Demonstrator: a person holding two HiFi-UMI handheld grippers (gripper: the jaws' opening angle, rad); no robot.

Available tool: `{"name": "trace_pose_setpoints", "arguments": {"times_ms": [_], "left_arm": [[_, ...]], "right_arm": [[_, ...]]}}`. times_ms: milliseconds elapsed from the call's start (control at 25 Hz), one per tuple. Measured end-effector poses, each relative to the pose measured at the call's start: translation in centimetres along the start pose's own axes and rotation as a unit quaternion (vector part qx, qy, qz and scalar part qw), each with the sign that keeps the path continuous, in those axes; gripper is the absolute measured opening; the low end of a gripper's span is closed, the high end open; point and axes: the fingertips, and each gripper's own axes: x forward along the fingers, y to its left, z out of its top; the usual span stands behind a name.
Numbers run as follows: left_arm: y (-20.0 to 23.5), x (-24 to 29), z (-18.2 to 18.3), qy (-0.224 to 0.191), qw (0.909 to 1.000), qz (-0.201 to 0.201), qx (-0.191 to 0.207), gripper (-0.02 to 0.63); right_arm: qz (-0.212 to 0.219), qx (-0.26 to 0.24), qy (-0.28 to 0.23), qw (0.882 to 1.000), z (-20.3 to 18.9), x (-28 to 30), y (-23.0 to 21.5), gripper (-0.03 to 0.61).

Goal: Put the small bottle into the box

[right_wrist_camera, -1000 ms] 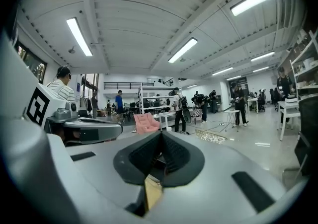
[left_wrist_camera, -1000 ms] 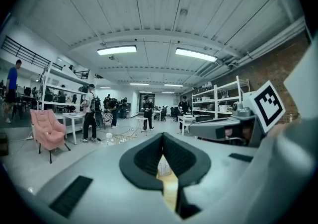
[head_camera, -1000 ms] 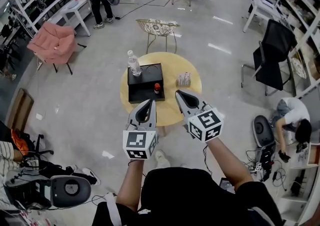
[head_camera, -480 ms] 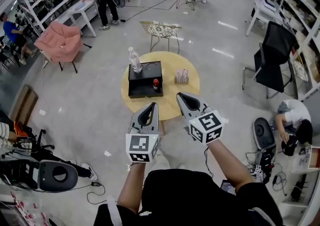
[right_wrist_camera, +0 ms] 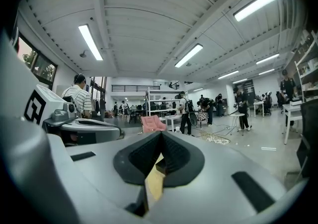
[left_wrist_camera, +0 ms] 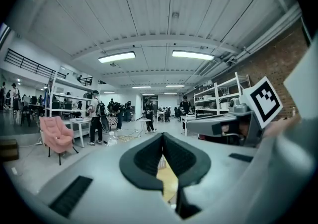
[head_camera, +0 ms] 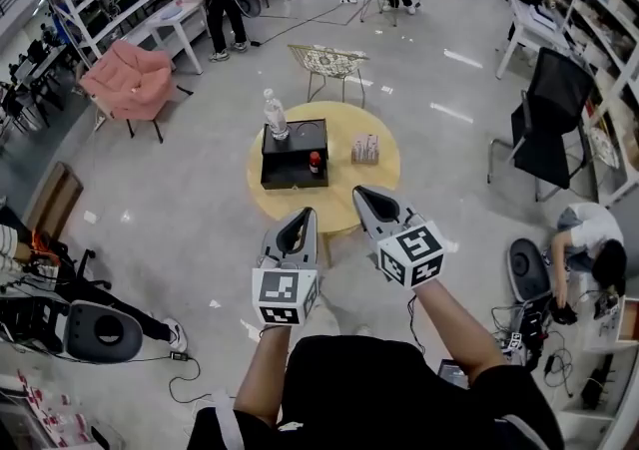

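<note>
**Holding both tools closed, short of the round bench**

You hold the two tools side by side in front of your body. Both point toward the round yellow bench (head_camera: 351, 191) and are over the floor at its near edge.

In the left gripper view, the dark pads of your left tool (head_camera: 298, 222) (left_wrist_camera: 162, 143) are pressed together at the tips, and nothing is between them. Only a strip of the yellow bench shows through the slit lower down. Your right tool (head_camera: 365, 201) (right_wrist_camera: 160, 141) looks the same in the right gripper view: pads together, nothing pinched, a bit of the bench seen behind.

The small bottle (head_camera: 315, 162), red in colour, stands upright at the right edge of the black box (head_camera: 285, 171). From the head view you cannot tell if it is inside the box or only against its wall. It is well apart from both tools.

A clear water bottle (head_camera: 275, 116) stands upright at the far left corner of the box. A small pale object (head_camera: 364, 149) sits on the bench to the right of the box, apart from it. Behind the bench is a wire chair (head_camera: 327, 61), and far to the left a pink armchair (head_camera: 130, 81).
</note>
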Motion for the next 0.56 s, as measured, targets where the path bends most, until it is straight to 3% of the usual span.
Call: {"name": "trace_pose_setpoints", "arguments": {"times_ms": [360,560], "left_arm": [[-0.7,-1.2,-0.4,-0.003,1.0,0.001,0.007,0.012],[-0.8,-1.4,-0.4,-0.009,0.9998,-0.007,-0.015,0.012]], "right_arm": [[-0.001,0.001,-0.007,1.0,-0.3,-1.1,0.7,0.0],[-0.001,0.002,-0.01,1.0,-0.5,-1.3,0.8,0.0]]}}
